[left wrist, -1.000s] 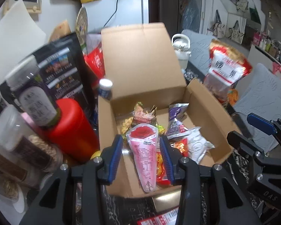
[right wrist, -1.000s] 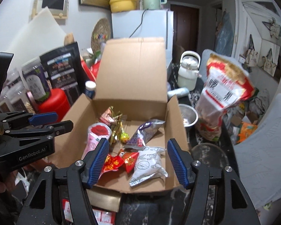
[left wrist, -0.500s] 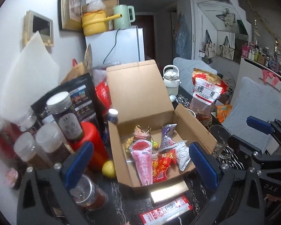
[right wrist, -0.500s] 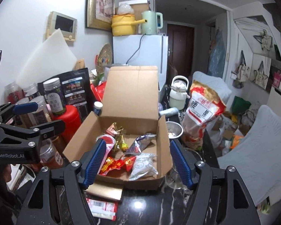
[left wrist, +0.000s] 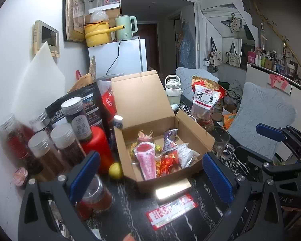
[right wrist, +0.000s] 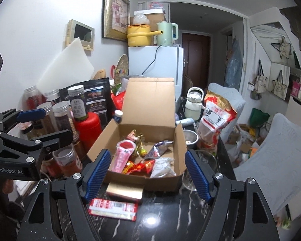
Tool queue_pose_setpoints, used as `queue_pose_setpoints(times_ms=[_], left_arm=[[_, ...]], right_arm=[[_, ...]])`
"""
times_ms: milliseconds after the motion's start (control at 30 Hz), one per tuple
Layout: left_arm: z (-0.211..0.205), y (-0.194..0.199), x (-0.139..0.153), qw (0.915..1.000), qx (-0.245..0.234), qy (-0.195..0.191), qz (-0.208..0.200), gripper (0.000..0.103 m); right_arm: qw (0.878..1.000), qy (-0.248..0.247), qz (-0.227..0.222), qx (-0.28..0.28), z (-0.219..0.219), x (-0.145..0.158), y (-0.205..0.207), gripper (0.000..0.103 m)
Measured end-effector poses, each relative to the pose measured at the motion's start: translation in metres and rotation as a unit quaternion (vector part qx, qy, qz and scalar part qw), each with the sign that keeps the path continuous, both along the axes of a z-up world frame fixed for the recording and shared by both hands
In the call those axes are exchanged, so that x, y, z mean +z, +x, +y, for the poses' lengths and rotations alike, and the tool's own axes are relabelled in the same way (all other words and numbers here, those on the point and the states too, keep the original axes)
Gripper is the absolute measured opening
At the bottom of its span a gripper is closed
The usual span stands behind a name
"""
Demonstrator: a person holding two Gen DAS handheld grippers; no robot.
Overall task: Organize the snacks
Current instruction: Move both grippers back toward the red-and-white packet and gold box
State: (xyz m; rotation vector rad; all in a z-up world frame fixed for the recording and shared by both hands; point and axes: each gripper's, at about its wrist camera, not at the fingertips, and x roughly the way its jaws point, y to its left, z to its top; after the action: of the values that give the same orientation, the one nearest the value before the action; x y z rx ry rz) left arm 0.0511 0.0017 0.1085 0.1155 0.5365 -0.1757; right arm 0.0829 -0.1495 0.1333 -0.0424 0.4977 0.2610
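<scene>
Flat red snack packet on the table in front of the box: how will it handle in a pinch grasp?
The red snack packet lies flat on the dark marble table, so edges look hard to get under. Its glossy film probably slips and flexes. It looks thin, likely light, and may slide when nudged.

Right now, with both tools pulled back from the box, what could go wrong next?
1. The glass jar sits right by the left tool; a swing may knock it over.
2. The red packet lies flat on the table, so it may be hard to pinch.
3. The tall jars stand crowded and could topple.
</scene>
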Motion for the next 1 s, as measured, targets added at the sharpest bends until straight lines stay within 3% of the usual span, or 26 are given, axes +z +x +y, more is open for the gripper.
queue_pose_setpoints(times_ms=[300, 533, 1000], left_arm=[[0.006, -0.03, -0.021, 0.9999, -0.01, 0.006, 0.001, 0.103], [0.014, -0.044, -0.051, 0.9992, -0.026, -0.002, 0.032, 0.103], [0.025, -0.043, -0.112, 0.9949, -0.053, -0.027, 0.081, 0.103]], right_arm=[[1.0, 0.005, 0.01, -0.003, 0.007, -0.016, -0.032, 0.077], [0.999, 0.013, 0.03, -0.004, 0.01, -0.038, -0.049, 0.077], [0.994, 0.035, 0.101, -0.021, 0.012, -0.103, -0.047, 0.077]])
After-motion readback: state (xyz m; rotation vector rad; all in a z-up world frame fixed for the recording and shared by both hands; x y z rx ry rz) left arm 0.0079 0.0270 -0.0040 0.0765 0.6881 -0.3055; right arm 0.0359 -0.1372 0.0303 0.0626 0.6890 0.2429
